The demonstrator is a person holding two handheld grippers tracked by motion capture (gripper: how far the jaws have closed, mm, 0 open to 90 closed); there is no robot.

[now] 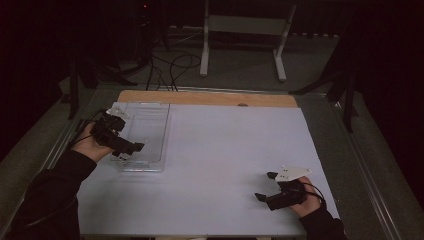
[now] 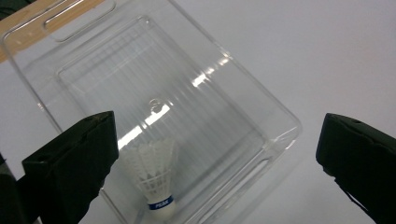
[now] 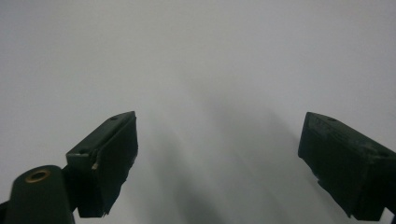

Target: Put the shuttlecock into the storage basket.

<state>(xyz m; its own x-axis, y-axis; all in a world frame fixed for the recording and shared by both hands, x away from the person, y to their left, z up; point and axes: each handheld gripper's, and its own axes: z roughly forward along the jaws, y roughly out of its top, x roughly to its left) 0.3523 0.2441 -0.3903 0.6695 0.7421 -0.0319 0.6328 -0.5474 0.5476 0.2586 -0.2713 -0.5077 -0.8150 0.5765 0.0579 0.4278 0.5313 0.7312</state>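
Observation:
A clear plastic bin sits at the left of the white table. In the left gripper view a white shuttlecock with a blue band lies inside the bin, cork end toward the camera. My left gripper hangs over the bin's near left part; its jaws stand wide apart with nothing between them, the shuttlecock below them. My right gripper rests low at the table's front right, open, with bare table between its jaws.
A strip of bare wood shows along the table's far edge. Behind the table stands a white frame with cables on the floor. Dark stands flank both sides.

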